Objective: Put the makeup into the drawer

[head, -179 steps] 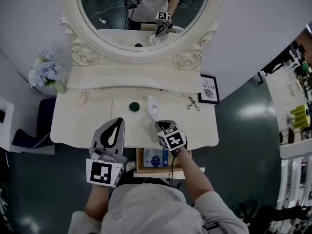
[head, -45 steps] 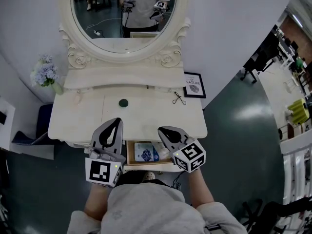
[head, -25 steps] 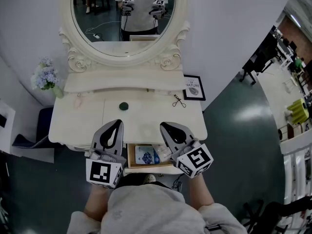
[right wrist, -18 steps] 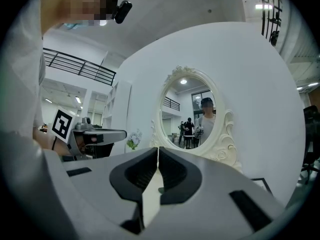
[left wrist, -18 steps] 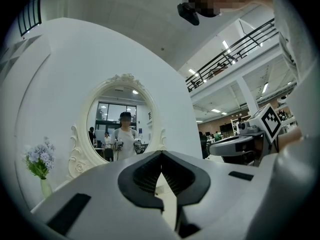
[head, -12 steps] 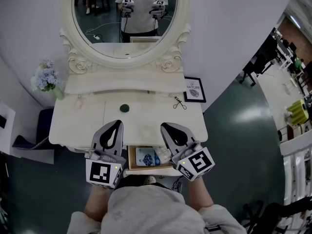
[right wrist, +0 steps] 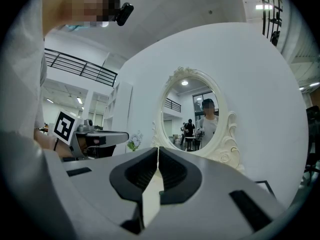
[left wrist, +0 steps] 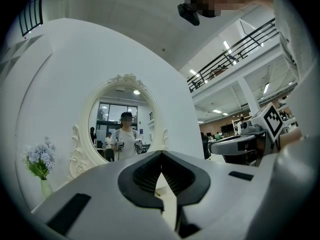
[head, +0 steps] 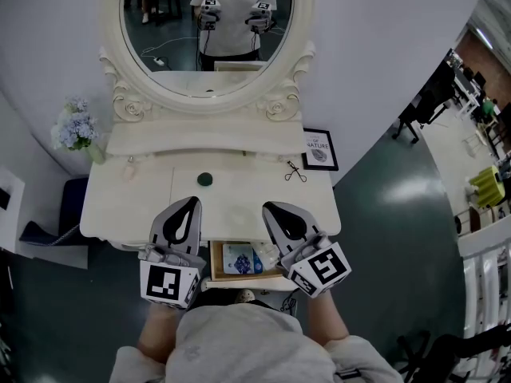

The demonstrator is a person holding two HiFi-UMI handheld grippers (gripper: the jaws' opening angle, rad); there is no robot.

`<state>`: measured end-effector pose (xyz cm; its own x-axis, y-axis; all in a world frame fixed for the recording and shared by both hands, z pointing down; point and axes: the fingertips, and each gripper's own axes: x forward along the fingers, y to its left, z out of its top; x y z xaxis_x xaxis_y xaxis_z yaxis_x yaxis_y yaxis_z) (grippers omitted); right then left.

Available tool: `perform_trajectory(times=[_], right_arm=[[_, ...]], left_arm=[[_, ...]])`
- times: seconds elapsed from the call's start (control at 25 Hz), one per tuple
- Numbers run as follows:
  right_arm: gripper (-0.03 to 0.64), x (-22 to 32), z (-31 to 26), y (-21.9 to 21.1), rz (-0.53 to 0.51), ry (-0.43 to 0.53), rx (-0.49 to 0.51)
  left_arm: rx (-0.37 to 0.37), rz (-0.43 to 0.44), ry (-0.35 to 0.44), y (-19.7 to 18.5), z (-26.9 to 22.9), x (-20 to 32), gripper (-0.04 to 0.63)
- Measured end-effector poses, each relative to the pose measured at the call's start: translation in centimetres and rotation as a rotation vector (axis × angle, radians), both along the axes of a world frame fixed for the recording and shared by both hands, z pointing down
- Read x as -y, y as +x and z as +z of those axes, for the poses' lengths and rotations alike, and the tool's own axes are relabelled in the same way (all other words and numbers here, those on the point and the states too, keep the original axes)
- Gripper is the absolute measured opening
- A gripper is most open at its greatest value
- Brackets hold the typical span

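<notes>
Head view: both of your grippers are level over the front edge of the vanity table. The left gripper and the right gripper are each clamped closed with nothing in them. The drawer below them is pulled open. A blue packet and a pale tube already lie inside it.

Makeup left on the tabletop, all well apart:
- dark round compact, centre, nearest your left gripper
- eyelash curler, back right, near the framed picture
- small pinkish bottle, far left

Handling, judged:
- The compact looks light, hard and probably slick. It's flat, so pinch it across its rim from the sides, low at the tabletop. It may skid if you push it.
- The curler is thin stiff wire. Take it at the hinge or handle loops, not the head.
- The bottle is too small to read. Grip it mid-body and treat it as fragile.

Left gripper view: the jaw tips meet with nothing between the pads. Past them you get the oval mirror, the flowers and your other gripper at the right. No makeup shows.

Right gripper view: the jaws are pressed together and empty. The view holds the mirror and the wall, with no makeup in frame. Open the jaws before you reach.
</notes>
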<state>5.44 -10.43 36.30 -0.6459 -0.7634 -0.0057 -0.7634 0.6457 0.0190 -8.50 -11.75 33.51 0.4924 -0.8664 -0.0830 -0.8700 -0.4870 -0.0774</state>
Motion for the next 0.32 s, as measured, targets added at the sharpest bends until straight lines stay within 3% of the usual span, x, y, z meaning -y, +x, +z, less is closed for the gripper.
perform_trajectory(times=[0.32], right_arm=[[0.023,0.34,-0.09,-0.18,0.001,0.006,0.01]], left_arm=[[-0.003,-0.001,0.0,-0.31,0.17,0.36,0.015]])
